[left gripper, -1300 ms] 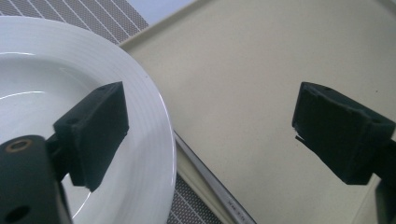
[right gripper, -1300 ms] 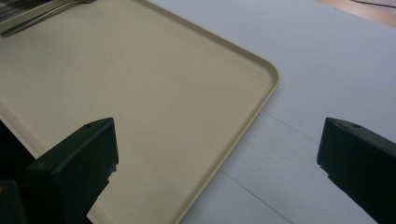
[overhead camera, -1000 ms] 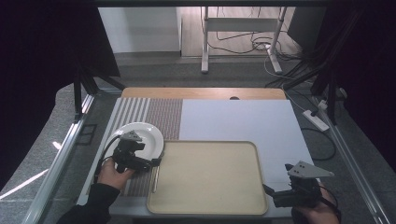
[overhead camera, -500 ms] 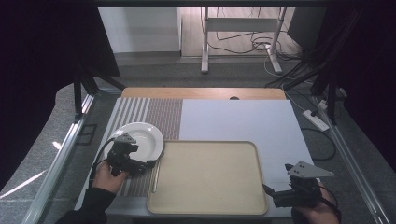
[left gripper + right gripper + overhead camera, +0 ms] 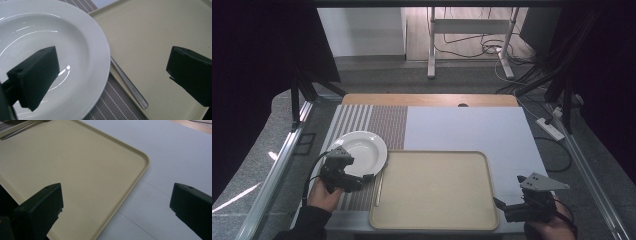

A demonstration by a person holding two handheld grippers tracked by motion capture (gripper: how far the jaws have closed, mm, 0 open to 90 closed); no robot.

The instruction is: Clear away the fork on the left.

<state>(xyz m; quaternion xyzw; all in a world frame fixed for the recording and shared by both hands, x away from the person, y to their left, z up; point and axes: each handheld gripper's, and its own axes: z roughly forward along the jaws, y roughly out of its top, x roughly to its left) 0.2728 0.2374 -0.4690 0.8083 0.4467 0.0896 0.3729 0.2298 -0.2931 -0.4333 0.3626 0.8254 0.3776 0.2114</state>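
**Two grippers, both spread wide, holding nothing**

Two grippers are showing in the high view: we are holding the left gripper (image 5: 362, 179) at the lower left of the frame and the right gripper (image 5: 499, 206) at the lower right. Both are gaping wide, with nothing between the jaws.

One white plate (image 5: 362, 150) is sitting on the striped mat (image 5: 377, 122), left of centre, and the left gripper is hovering at its near rim. One beige tray (image 5: 434, 192) is lying bare at the bottom centre, its left edge just beside the plate, its right corner near the right gripper. Beyond the tray, the pale sheet (image 5: 467, 127) is giving wide open room toward the upper right.

One piece of metal cutlery (image 5: 128, 86) is lying along the tray's left edge; the left gripper view is showing its handle close up, between plate rim and tray. The right gripper view is showing the tray's rounded corner (image 5: 145, 157) against the sheet.
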